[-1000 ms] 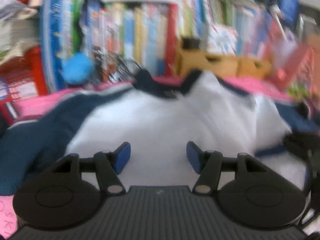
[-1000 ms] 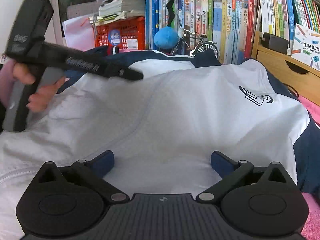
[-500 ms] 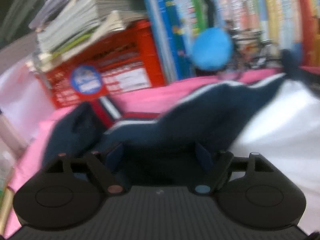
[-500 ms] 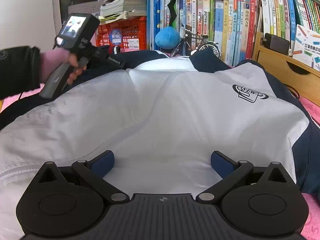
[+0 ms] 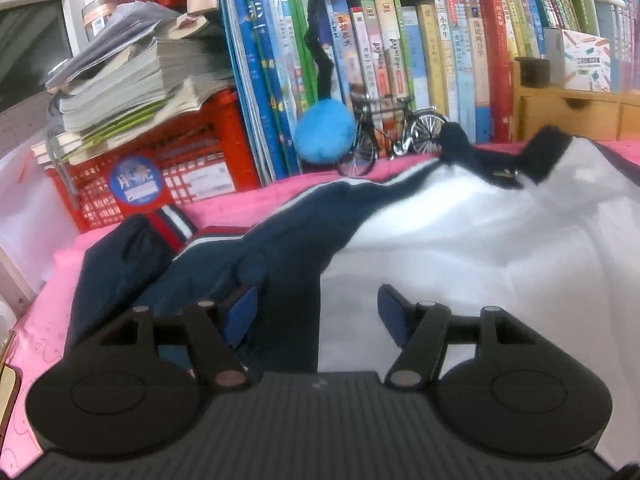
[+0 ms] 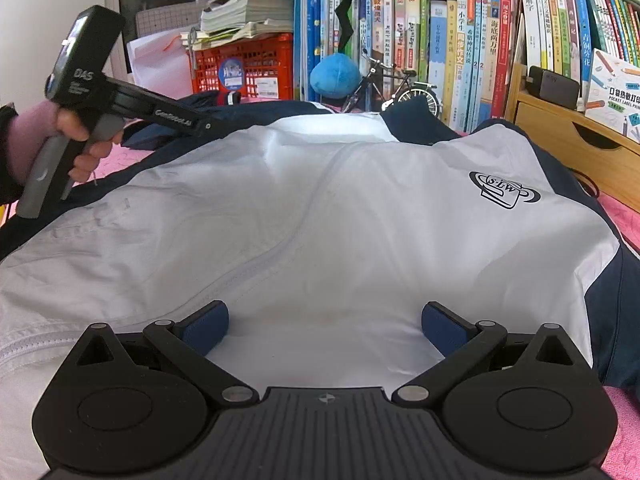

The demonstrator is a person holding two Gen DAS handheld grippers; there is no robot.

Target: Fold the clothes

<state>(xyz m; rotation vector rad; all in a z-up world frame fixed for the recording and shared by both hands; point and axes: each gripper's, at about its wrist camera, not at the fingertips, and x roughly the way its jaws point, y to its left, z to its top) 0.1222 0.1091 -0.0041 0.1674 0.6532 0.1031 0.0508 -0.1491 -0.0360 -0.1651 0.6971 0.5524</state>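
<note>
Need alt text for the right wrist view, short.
A white and navy jacket lies spread on pink bedding, the right hand-held gripper open above it. At left, a hand holds the left hand-held gripper near the navy sleeve.

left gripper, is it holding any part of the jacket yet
No. The left gripper is closing over the jacket's navy sleeve, pads not yet pressing.

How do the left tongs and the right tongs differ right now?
The left tongs sit over the jacket's navy sleeve, at its seam with the white; the right tongs sit over the white body. The left tongs' jaws are closing with cloth between them but not yet pinched; the right tongs' jaws stand wider, pressing on nothing. Both have blue pads and point down at the same jacket.
</note>
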